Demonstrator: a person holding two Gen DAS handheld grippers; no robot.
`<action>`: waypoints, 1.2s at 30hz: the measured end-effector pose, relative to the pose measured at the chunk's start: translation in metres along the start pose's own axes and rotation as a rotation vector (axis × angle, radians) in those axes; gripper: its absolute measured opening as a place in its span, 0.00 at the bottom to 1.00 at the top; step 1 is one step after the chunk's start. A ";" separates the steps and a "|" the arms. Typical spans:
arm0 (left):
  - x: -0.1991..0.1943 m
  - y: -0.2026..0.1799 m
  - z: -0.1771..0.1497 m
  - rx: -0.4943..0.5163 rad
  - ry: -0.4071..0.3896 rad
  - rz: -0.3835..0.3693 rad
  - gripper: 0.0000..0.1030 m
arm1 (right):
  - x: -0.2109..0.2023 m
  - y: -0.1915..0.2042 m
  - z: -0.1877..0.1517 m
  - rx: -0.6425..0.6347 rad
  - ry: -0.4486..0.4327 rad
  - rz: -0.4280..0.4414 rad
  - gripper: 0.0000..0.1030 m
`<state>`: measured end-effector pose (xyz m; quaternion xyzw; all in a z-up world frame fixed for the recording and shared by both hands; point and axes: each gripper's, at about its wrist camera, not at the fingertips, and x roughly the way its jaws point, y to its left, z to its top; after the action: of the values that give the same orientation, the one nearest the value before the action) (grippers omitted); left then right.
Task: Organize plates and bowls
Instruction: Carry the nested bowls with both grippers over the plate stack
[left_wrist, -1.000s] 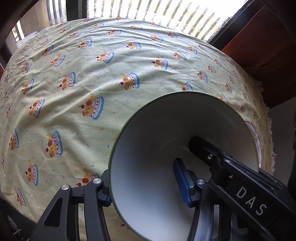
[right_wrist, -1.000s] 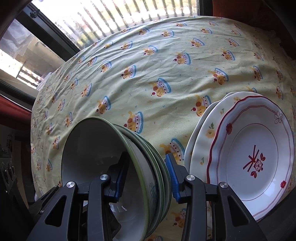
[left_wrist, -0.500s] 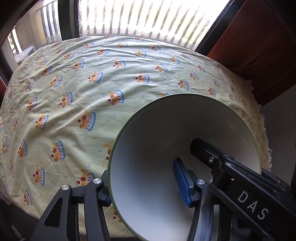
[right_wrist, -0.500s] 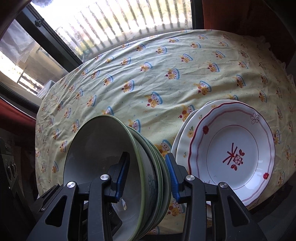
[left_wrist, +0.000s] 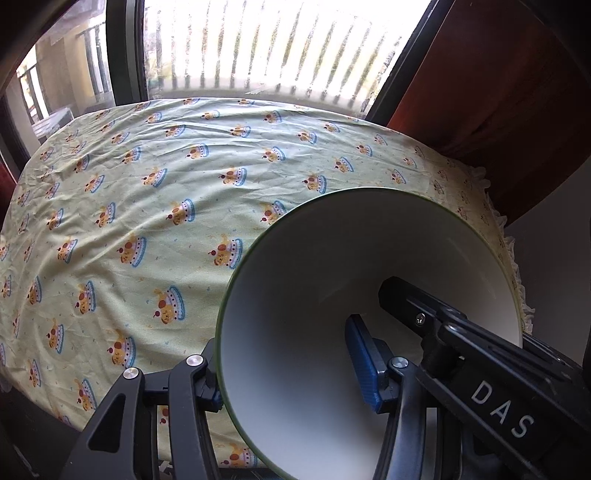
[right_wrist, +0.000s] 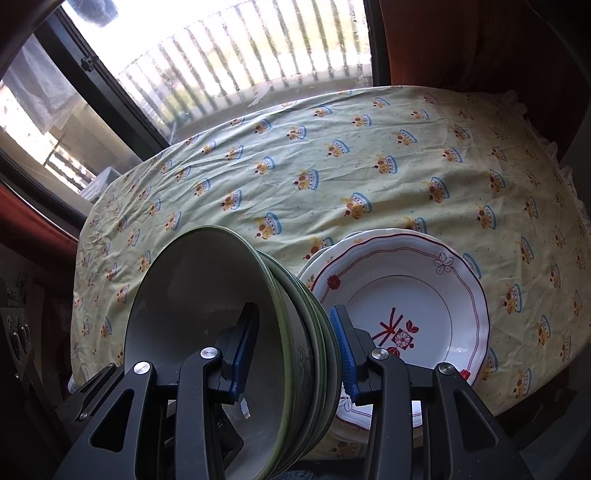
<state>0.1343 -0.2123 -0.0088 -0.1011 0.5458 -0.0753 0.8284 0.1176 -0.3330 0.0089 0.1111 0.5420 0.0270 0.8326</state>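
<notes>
A white bowl (left_wrist: 332, 277) with a green rim hangs tilted above the table. My left gripper (left_wrist: 288, 369) is shut on its near wall, with the blue pad inside and the other finger outside. My right gripper's black finger (left_wrist: 406, 299) reaches into the same bowl from the right. The right wrist view shows this as a nested stack of green-rimmed bowls (right_wrist: 192, 295). My right gripper (right_wrist: 293, 347) is shut across the stacked walls, one pad inside and one outside. Two or more white plates with red trim (right_wrist: 406, 295) lie stacked on the table beside it.
A pale yellow tablecloth with cake prints (left_wrist: 147, 221) covers the table (right_wrist: 332, 166). A window with railings (left_wrist: 277, 48) runs along the far edge. Dark red curtain and wall (left_wrist: 498, 92) stand at the right.
Both grippers have risen with the bowls and drawn back. The table looks smaller and farther below, and more of the window shows. The grips are unchanged.
</notes>
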 end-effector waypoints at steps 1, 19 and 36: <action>0.000 -0.004 -0.001 -0.003 -0.004 0.001 0.51 | -0.002 -0.004 0.000 -0.006 -0.003 0.002 0.42; 0.033 -0.070 -0.016 -0.056 0.019 0.001 0.51 | -0.001 -0.079 0.004 -0.050 0.025 -0.006 0.42; 0.062 -0.085 -0.007 -0.035 0.038 0.131 0.49 | 0.038 -0.105 0.016 -0.047 0.124 0.040 0.42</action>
<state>0.1512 -0.3101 -0.0450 -0.0780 0.5683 -0.0133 0.8190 0.1403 -0.4310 -0.0416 0.1004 0.5895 0.0634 0.7990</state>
